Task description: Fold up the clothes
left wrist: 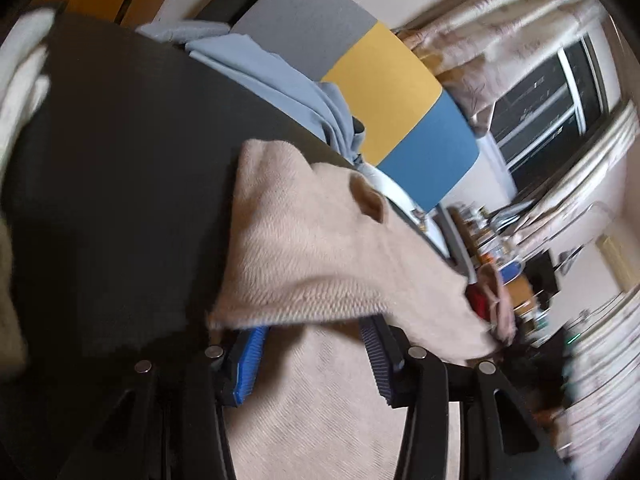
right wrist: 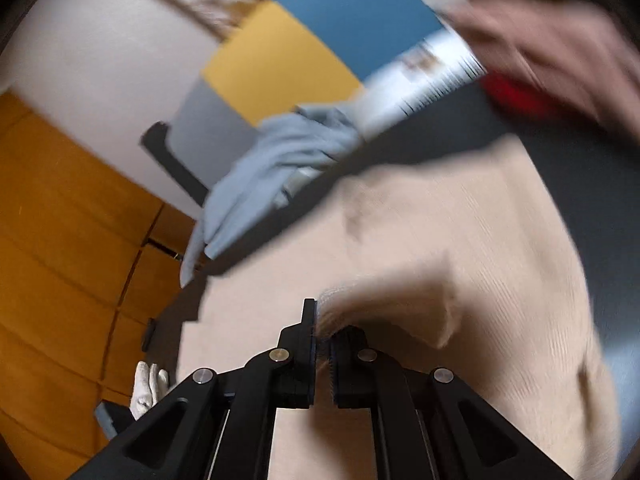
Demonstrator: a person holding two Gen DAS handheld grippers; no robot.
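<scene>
Count by kind. Beige knit garments: 1 [left wrist: 320, 248], spread on the dark table top [left wrist: 120, 168]. Light blue garments: 1 [left wrist: 288, 88], bunched at the table's far edge. Cream-white fabric items at the left edge of the left wrist view: 1 [left wrist: 20, 72], kind unclear. Pinkish cloths: 1 [right wrist: 560, 52], blurred. Red items under it: 1 [right wrist: 516, 92], unidentifiable. Grippers: 2, left [left wrist: 316, 344] and right [right wrist: 324, 340]. Grey-yellow-blue panels: 1 [left wrist: 384, 76]. White gloves: 1 [right wrist: 146, 390].
</scene>
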